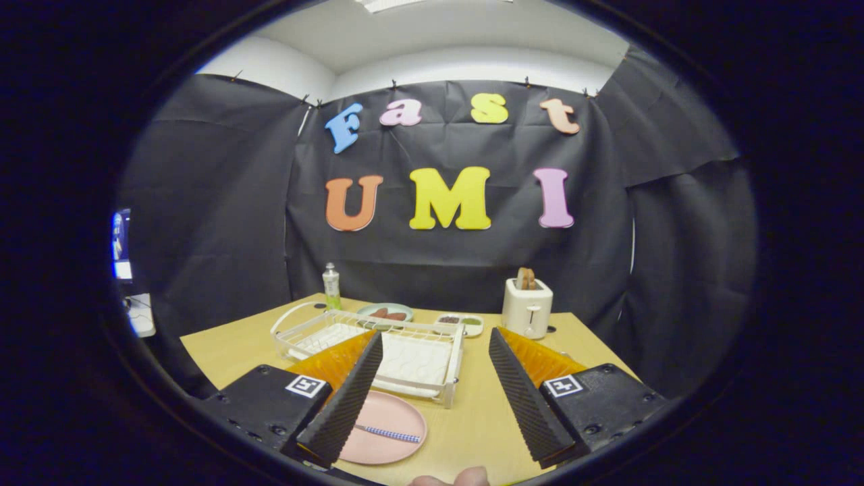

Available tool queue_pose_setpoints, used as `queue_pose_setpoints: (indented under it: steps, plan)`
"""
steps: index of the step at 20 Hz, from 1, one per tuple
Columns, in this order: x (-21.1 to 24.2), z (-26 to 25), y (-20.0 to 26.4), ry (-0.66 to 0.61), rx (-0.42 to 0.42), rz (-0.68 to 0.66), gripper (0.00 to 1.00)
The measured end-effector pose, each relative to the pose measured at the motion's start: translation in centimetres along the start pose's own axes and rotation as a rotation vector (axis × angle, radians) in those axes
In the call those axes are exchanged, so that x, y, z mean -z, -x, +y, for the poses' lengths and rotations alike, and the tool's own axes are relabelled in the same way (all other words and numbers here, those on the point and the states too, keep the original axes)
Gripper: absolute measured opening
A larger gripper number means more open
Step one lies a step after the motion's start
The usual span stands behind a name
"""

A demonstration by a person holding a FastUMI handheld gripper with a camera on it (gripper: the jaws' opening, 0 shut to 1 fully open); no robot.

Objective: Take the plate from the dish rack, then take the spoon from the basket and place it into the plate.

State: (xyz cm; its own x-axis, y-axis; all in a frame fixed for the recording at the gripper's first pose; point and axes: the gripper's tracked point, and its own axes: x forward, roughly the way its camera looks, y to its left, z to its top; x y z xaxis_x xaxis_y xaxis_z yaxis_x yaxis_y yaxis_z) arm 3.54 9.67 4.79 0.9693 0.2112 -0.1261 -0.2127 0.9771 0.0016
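Black cloth walls enclose a booth with a light wooden table (472,425) as the work surface. On the table, a pink plate (385,428) lies flat just in front of the dish rack (378,344), with the spoon (388,433) resting across it; the spoon's handle shows a blue-and-white pattern. The left finger partly covers the plate's near edge. The gripper (432,398) hovers above the table with its fingers (347,398) spread wide apart and nothing held between them.

The white wire dish rack stands beyond the plate, its tray lined in white. Behind the rack are a green-rimmed plate (386,312) with reddish-brown items, a small divided dish (460,322) and a bottle (331,287). A cream toaster (526,307) with toast in its slots stands to the right, near the back wall. A fingertip (449,478) shows at the near edge.
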Motion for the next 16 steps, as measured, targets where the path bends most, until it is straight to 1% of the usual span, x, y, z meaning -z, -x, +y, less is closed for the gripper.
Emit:
queue_pose_setpoints:
  steps: [3, 8, 11, 16]
  plan:
    - [-1.3, -0.2, 1.9, -0.001, 0.059, -0.086, 1.0]
    - [-2.2, 1.0, 3.9, 0.012, 0.095, -0.151, 1.0]
    - [-1.7, 2.0, 4.3, 0.004, 0.089, -0.145, 1.0]
    - [-1.1, 2.4, 4.4, -0.003, 0.102, -0.124, 1.0]
